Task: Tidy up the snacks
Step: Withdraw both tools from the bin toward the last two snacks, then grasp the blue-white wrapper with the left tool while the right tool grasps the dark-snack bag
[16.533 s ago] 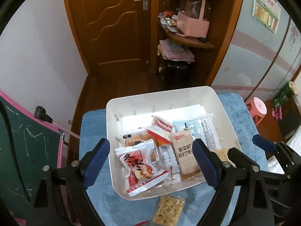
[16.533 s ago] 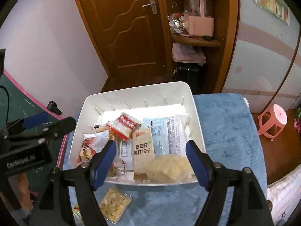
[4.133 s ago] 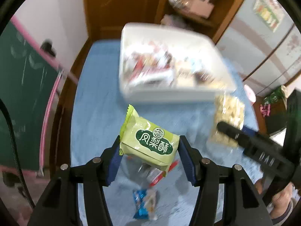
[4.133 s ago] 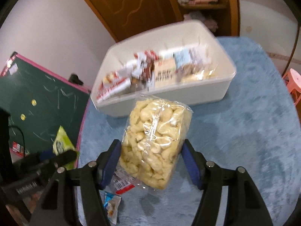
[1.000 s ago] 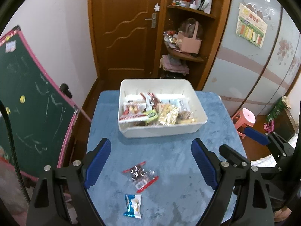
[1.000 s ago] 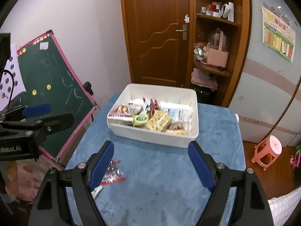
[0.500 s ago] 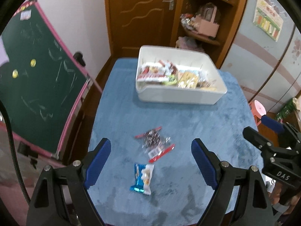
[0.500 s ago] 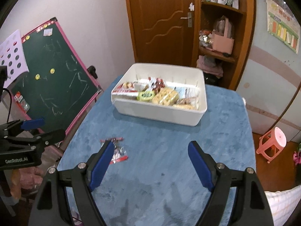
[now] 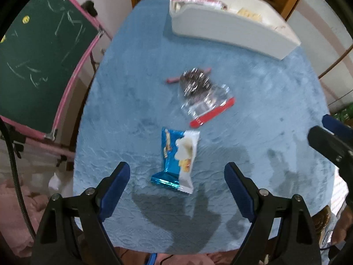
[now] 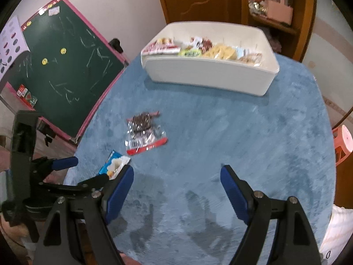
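Above the blue-and-white packet (image 9: 176,159) on the surface (image 9: 264,110), both grippers' fingers (image 9: 117,187) gape empty, seemingly to straddle it.

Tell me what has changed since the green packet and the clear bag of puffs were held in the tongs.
Both were let go: the green packet and the bag of puffs now lie in the white bin. Left tongs and right tongs, open and empty, have dropped toward the blue cloth. The blue-and-white packet and the clear red-edged bag stayed put.
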Tool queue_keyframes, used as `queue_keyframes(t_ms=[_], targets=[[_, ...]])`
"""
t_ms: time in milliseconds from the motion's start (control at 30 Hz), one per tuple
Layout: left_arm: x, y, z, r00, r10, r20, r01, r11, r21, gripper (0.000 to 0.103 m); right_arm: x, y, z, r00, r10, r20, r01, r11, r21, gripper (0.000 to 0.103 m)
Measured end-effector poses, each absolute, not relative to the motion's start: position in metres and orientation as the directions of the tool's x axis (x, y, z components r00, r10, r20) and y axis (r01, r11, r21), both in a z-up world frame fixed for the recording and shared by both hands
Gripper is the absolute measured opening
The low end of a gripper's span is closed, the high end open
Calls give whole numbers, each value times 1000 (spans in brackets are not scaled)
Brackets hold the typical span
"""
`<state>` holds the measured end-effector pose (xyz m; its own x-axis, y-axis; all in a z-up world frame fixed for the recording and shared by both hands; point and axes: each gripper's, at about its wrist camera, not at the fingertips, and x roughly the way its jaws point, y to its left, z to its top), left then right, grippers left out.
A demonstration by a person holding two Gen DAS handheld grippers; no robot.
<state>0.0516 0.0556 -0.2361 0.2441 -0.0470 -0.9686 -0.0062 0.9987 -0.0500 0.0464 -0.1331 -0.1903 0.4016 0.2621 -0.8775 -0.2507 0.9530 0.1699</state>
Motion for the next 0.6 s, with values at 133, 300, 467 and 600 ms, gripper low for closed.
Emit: queue_keyframes(t_ms=[133, 300, 467, 600], targets=[[60, 62, -254, 211, -58, -976, -30, 997, -66, 84, 52, -127, -207, 362, 270, -892, -241, 952, 191, 82], [71, 69, -273, 158, -100, -982, -43, 993, -108, 54, 62, -115, -229, 319, 276, -907, -230, 950, 209, 82], [73, 73, -290, 139, -168, -976, -63, 982, -178, 45, 73, -102, -240, 292, 280, -914, -239, 947, 214, 82], [73, 62, -285, 170, -162, -972, 12, 987, -162, 26, 83, -94, -246, 278, 284, -918, -244, 945, 218, 82]])
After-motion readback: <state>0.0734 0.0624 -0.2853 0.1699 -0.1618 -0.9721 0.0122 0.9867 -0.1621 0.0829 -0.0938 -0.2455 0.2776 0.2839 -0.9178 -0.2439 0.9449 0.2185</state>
